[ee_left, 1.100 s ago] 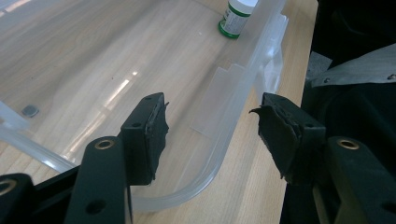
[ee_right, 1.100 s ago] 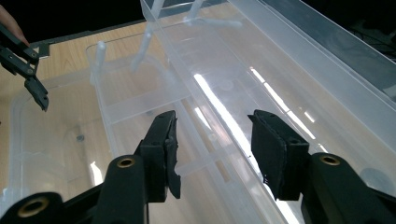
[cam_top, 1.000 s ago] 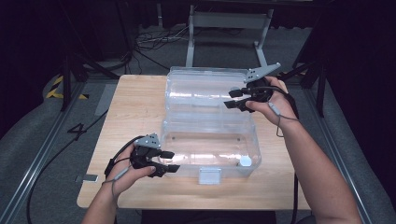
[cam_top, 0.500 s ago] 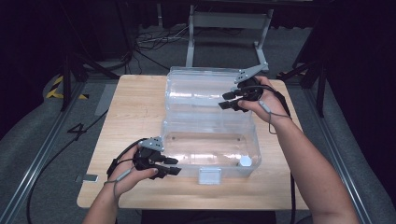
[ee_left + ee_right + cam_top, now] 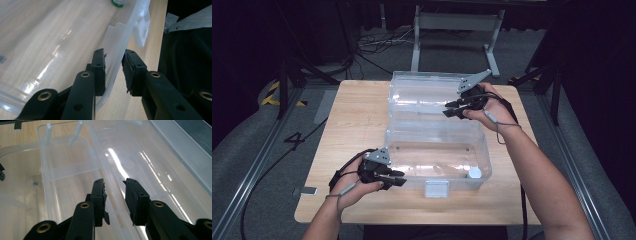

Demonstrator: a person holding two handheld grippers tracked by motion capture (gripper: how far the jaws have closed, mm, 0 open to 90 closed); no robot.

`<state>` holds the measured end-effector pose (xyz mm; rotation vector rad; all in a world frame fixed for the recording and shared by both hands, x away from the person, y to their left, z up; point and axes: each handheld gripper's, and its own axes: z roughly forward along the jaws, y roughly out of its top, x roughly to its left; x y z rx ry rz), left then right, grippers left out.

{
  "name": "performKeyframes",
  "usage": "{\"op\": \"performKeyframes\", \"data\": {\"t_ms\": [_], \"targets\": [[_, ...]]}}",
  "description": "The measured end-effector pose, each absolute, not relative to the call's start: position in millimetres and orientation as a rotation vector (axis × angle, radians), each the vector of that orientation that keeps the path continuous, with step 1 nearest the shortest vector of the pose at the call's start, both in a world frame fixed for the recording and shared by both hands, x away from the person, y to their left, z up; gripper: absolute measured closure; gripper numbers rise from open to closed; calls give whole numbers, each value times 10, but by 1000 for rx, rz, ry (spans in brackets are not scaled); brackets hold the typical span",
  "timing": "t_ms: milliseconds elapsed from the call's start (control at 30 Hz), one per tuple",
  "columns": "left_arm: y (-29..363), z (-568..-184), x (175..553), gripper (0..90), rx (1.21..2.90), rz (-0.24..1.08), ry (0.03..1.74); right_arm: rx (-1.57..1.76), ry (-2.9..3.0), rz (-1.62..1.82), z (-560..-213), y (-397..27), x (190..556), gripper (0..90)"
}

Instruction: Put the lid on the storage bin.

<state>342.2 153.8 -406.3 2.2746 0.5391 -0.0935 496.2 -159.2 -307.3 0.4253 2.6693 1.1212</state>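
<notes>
Here, a light wooden counter [image 5: 352,130] stands in a dim room on grey floor, with dark stands, loose cables and a metal frame behind it. On it sits one clear plastic box [image 5: 437,155], open, its single lid [image 5: 427,95] hinged back flat toward the far edge. Inside the box lies one small white-capped bottle [image 5: 474,173], near the front right corner; one white latch [image 5: 436,188] hangs on the front wall. Two hand-held grippers are at work. The left gripper [image 5: 398,178] is at the box's near left corner, its jaws having just been closing, straddling the rim [image 5: 117,62], a sliver of gap showing at one pad. The right gripper [image 5: 451,109] reaches over the lid's right side, jaws likewise just closing, apart over a ridge of the lid [image 5: 113,187], not pressing it.
</notes>
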Motion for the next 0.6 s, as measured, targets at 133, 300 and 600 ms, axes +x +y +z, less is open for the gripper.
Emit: {"op": "performKeyframes", "data": {"t_ms": [133, 300, 600], "targets": [[1536, -4065, 3423, 724, 2275, -97, 541, 429, 2652, 1118, -3077, -1596, 4954, 759], [1536, -4066, 3423, 723, 2275, -98, 542, 429, 2648, 1131, -3074, -1621, 4932, 801], [1535, -4067, 3422, 724, 2278, -95, 540, 398, 2649, 1155, -3064, -1651, 4864, 830]]}}
